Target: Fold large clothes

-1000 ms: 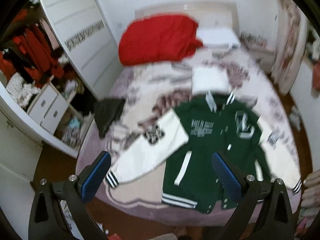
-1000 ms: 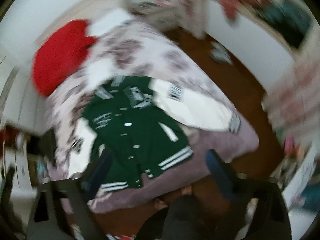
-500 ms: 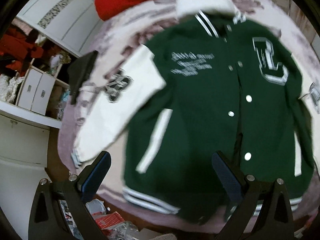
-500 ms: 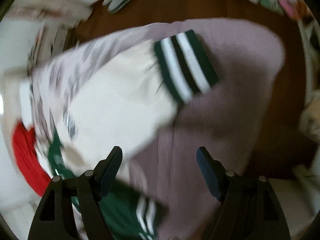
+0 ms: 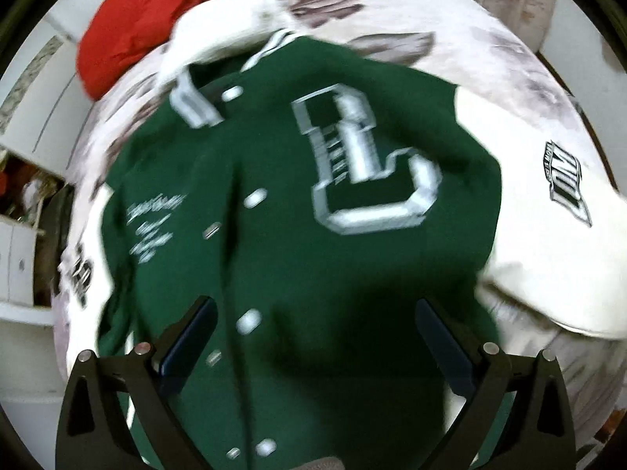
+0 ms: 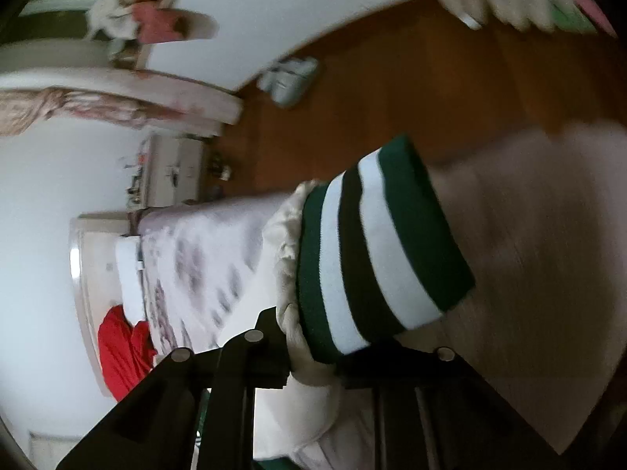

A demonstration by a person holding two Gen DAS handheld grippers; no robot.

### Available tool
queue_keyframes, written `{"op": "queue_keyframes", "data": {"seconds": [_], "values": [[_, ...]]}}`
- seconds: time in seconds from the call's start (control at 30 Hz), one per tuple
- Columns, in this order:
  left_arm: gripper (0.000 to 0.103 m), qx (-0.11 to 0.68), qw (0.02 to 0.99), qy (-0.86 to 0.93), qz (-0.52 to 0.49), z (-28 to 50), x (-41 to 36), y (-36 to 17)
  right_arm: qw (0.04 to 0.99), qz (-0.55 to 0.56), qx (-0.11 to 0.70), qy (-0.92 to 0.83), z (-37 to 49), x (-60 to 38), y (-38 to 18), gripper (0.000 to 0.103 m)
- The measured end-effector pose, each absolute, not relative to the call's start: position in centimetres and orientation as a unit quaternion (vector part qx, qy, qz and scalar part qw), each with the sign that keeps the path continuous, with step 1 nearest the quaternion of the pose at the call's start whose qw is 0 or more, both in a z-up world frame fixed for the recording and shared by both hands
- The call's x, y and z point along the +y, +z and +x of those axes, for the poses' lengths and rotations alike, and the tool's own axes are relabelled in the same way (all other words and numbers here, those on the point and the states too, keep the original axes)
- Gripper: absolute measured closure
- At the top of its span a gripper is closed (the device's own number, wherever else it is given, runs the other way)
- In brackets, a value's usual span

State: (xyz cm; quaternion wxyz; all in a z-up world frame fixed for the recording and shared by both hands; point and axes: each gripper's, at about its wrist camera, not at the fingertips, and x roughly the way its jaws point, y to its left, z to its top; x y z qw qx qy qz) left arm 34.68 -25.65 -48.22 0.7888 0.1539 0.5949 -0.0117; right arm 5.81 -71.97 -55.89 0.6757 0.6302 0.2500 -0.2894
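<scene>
Although the varsity jacket lies spread face up on the bed, buttoned and with its body flat, nothing of it looks folded yet in the left wrist view: the green front with its big letter patch fills the middle of the picture, the cream sleeve stretches out toward the bed's right edge, and the other cream sleeve shows only as a strip at the left edge. A red garment sits heaped at the head end of the bed, apart from the jacket. The left gripper hangs over the lower front of the jacket with its jaws wide apart and nothing between them; whether the tips touch the cloth I cannot tell through the blur. In the right wrist view the right gripper has just been closing, and its jaws now pinch the cream sleeve end just behind the green-and-white striped cuff, which stands up out of the grip near the foot corner of the bed, above the mauve bedspread. I judge the task barely begun: one sleeve is taken hold of for the first fold inward, and the other sleeve, the body fold and the rest remain.
</scene>
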Motion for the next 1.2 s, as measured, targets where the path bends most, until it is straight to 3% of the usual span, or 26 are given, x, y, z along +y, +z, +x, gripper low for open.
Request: {"op": "queue_keyframes", "data": {"seconds": [0.17,0.4,0.57,0.7,0.97,1.2], "values": [[0.000,0.610,0.783,-0.018,0.121,39.2,-28.0,-50.0,0.725,0.581,0.261,-0.262,14.4,-79.8,-52.5,0.087],[0.000,0.628,0.772,0.010,0.094,44.4,-28.8,-53.2,0.754,0.510,0.329,-0.250,29.4,-86.1,-52.5,0.087],[0.000,0.645,0.753,0.010,0.128,47.1,-30.5,-59.4,0.749,0.501,0.343,-0.264,33.9,-86.4,-54.4,0.087],[0.000,0.622,0.769,0.009,0.143,47.1,-30.8,-58.8,0.762,0.487,0.342,-0.258,34.5,-84.8,-53.2,0.087],[0.000,0.582,0.806,0.079,0.068,43.5,-21.2,-52.3,0.831,0.390,0.353,-0.180,36.5,-73.4,-41.3,0.087],[0.000,0.574,0.795,0.194,0.019,37.9,-6.4,-49.3,0.871,0.265,0.412,-0.035,45.2,-50.2,-34.8,0.088]]}}
